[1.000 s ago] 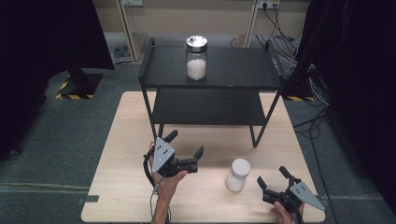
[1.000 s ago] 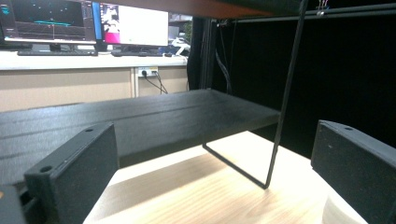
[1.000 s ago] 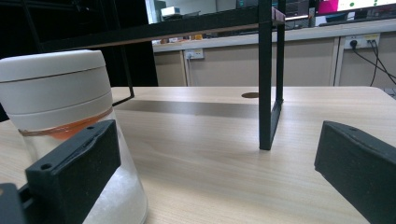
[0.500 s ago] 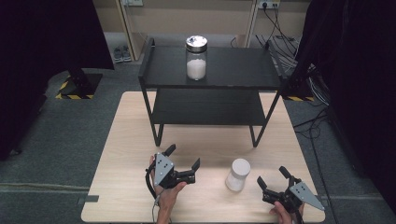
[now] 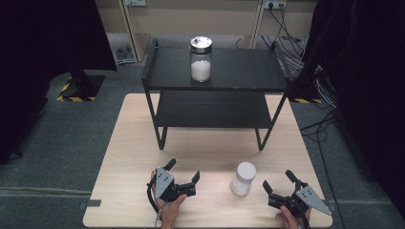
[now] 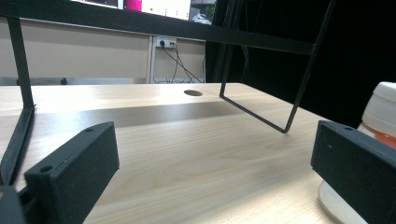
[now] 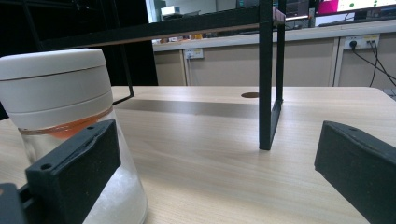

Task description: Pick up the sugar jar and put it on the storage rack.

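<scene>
Black and blocky, the left tongs (image 5: 183, 171) rest low over the pale wood surface (image 5: 124, 143) with their jaws spread wide and nothing between them. In the left gripper view the white-capped jar (image 6: 380, 116) stands just past the right-hand jaw, outside the gap. The right tongs (image 5: 278, 182) sit at the near right corner, also wide and empty; in the right gripper view the same jar rises just behind the left-hand jaw — close, but not in the gap.

From above, the white-capped jar stands upright on the surface between the two tongs, nearer the right pair and apart from both. It has a broad white lid, a clear body with pale contents, and an orange band under the lid.

Farther out, a black two-tier shelf (image 5: 157, 67) stands on thin legs across the far half of the surface. On its top tier stands a glass jar with a metal lid (image 5: 200, 58), about half full of white powder and set left of centre. The lower tier looks bare.

By my reading the work concerns shelving the jars, and one already stands up there. The white-capped jar is ungrasped, so for it everything is left: close one pair of tongs around its body, lift it, carry it to the shelf and set it down. Which tier it belongs on I cannot tell.
</scene>
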Available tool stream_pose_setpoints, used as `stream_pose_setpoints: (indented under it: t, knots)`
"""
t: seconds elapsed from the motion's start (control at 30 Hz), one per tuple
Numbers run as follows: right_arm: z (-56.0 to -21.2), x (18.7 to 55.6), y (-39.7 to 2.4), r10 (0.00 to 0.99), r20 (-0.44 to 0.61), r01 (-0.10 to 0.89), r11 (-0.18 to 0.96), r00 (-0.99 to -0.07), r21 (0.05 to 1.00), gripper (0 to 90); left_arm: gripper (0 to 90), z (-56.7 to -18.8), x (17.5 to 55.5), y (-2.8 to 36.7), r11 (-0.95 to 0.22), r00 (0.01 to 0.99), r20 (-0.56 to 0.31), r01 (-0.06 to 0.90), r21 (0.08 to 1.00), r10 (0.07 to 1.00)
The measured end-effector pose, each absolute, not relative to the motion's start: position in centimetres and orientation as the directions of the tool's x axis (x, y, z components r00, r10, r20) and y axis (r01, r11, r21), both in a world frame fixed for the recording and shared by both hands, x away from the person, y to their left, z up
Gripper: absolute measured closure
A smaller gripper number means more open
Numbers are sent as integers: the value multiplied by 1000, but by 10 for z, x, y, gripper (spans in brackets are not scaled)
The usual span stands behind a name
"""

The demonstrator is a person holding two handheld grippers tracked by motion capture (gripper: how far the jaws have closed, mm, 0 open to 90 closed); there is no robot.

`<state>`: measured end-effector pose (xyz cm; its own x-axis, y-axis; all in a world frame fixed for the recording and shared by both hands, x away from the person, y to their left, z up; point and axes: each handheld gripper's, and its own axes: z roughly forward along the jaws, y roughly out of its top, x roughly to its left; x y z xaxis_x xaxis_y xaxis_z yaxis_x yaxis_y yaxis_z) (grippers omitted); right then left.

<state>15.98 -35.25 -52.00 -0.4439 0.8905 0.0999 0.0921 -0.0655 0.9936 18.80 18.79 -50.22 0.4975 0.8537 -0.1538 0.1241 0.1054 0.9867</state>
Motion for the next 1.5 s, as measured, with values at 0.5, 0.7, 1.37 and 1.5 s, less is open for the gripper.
stream_pose_setpoints:
  t: [0.5, 0.7, 1.37, 1.5]
  knots:
    - [-520, 160, -352, 891, 98, 91, -64, -443, 994, 4, 2, -513, 171, 182, 85, 462, -150, 159, 984, 874]
    - [-520, 160, -352, 891, 94, 90, -60, -443, 994, 4, 3, -514, 168, 179, 62, 458, -131, 161, 985, 880]
    - [-521, 160, -354, 887, 100, 89, -66, -452, 994, 4, 2, -519, 167, 180, 78, 461, -140, 151, 985, 876]
    - [-520, 160, -354, 887, 102, 92, -68, -450, 993, 4, 2, -519, 167, 181, 81, 461, -143, 151, 985, 876]
